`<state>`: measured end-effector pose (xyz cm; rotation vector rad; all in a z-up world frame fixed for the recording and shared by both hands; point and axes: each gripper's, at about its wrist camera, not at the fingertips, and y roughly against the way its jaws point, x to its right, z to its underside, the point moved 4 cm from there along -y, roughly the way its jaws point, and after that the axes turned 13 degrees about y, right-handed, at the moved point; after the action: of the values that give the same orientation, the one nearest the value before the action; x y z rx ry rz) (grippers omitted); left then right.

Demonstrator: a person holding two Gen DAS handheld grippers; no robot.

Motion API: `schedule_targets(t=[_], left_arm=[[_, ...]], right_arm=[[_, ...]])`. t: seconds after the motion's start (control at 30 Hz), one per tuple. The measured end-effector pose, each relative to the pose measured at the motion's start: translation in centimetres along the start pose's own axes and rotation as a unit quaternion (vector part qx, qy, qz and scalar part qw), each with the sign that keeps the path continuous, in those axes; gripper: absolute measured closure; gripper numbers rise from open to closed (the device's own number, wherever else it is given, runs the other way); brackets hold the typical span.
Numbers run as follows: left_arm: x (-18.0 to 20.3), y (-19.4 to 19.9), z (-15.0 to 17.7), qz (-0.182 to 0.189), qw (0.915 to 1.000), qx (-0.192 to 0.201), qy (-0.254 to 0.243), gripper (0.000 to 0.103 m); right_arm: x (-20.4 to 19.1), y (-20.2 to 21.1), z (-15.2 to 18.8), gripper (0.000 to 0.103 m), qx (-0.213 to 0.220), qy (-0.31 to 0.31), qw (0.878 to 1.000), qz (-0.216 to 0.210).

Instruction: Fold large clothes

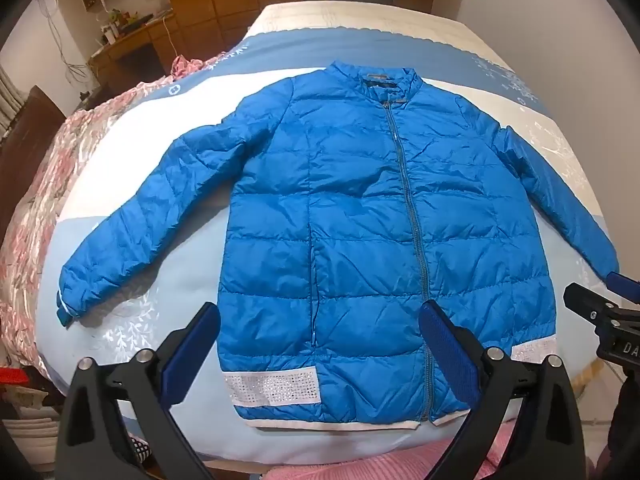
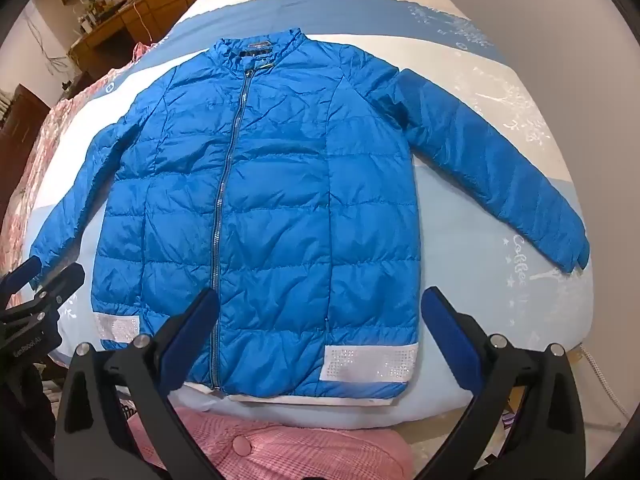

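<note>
Item 1: blue puffer jacket [image 1: 360,240], zipped, face up, centred on bed [image 1: 460,56], collar at 12 o'clock, sleeves splayed toward 8 and 4, likely spread for folding. Left gripper [image 1: 320,344] and right gripper [image 2: 320,336]: wide open, empty, above hem at 6.

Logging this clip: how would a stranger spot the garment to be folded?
Find the bed with the blue-and-white cover. Spread flat on it, zipped, sleeves out, lies a blue puffer jacket. Only it has sparkly white patches at the hem.
</note>
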<state>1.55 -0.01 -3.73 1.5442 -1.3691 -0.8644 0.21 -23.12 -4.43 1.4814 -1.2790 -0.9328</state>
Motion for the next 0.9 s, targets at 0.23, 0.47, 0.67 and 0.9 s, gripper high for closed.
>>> schedule_targets(t=[0.23, 0.47, 0.67, 0.9], left_arm=[[0.42, -0.2, 0.01, 0.001, 1.0, -0.002, 0.002, 0.004], [-0.13, 0.08, -0.23, 0.008, 1.0, 0.0, 0.006, 0.004], [-0.13, 0.13, -0.27, 0.007, 1.0, 0.0, 0.006, 0.004], [-0.27, 0.12, -0.32, 0.007, 1.0, 0.002, 0.007, 0.004]], right_arm=[[0.16, 0.22, -0.24, 0.003, 0.002, 0.001, 1.0, 0.005], [0.05, 0.16, -0.23, 0.003, 0.006, -0.001, 1.0, 0.006], [0.24, 0.29, -0.26, 0.003, 0.007, -0.002, 1.0, 0.007], [0.32, 0.39, -0.26, 0.003, 0.01, -0.001, 1.0, 0.008]])
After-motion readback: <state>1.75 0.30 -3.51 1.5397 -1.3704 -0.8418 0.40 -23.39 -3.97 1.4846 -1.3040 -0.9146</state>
